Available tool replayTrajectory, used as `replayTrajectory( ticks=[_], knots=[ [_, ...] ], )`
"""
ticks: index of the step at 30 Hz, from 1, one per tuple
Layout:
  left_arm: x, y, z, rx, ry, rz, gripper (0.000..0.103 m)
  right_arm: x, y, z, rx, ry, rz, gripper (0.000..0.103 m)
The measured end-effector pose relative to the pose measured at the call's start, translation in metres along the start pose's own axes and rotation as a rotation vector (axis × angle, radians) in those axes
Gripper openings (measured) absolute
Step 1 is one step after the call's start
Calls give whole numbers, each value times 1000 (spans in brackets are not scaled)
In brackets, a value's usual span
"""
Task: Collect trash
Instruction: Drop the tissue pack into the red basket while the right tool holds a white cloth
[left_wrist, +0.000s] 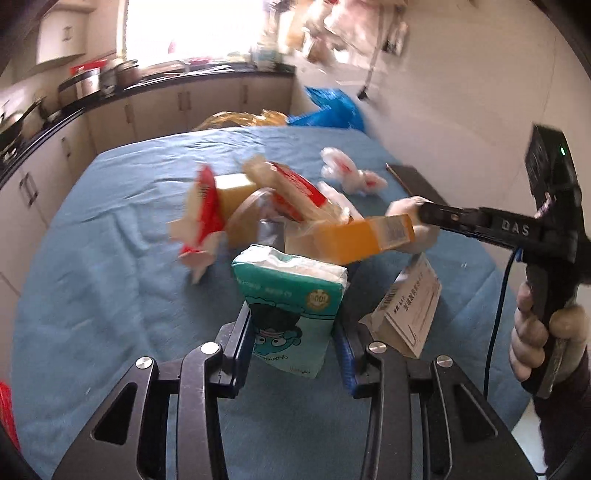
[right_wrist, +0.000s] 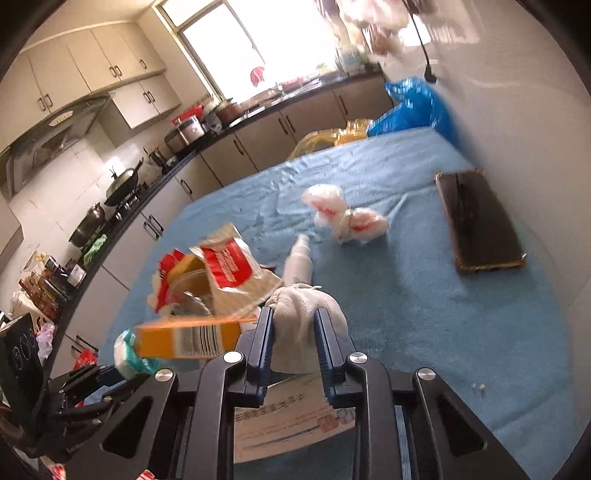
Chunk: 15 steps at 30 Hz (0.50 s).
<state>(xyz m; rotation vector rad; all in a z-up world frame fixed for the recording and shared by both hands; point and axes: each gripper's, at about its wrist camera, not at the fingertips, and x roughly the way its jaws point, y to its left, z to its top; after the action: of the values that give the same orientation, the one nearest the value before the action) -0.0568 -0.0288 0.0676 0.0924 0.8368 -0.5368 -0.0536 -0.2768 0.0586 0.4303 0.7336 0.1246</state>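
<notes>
Up close in the left wrist view, the left gripper (left_wrist: 293, 332) has its jaws closed in on a teal tissue pack (left_wrist: 291, 302), held upright between the blue pads — a grip that looks meant to lift it off the blue cloth (left_wrist: 110, 295). Beyond it sits a blurred heap of trash: red-and-white wrappers (left_wrist: 207, 210), an orange box (left_wrist: 369, 242) and a white leaflet (left_wrist: 410, 306) just beside the pack. The right gripper (left_wrist: 413, 218) reaches in from the right, pinching something pale next to the orange box, with the hand (left_wrist: 535, 332) on its handle. A crumpled white bag (left_wrist: 351, 173) lies apart, farther back. Kitchen cabinets and a dark counter run along the left under a bright window.

From the right wrist view, the right gripper (right_wrist: 295, 328) is narrowed on a white rag (right_wrist: 303, 314), gripped at its middle — probably to carry it toward the pile. The orange box (right_wrist: 184, 339) touches the wrappers (right_wrist: 225, 266) just left of it, and a white bottle (right_wrist: 299, 258) lies behind. A dark tray (right_wrist: 476, 221) sits near the wall, well apart from the trash; a blue bag (right_wrist: 413, 103) slumps past the far edge of the table. A stove with pans lines the left counter.
</notes>
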Motion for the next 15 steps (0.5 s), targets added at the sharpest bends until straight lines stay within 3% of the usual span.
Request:
replayTrajectory(
  ticks=[7, 15],
  knots=[
    [-58, 37, -23, -102, -74, 40, 38, -41, 38, -4, -45, -64, 20, 24],
    [-136, 127, -65, -295, -151, 212, 38, -21, 126, -28, -144, 30, 171, 24]
  ],
)
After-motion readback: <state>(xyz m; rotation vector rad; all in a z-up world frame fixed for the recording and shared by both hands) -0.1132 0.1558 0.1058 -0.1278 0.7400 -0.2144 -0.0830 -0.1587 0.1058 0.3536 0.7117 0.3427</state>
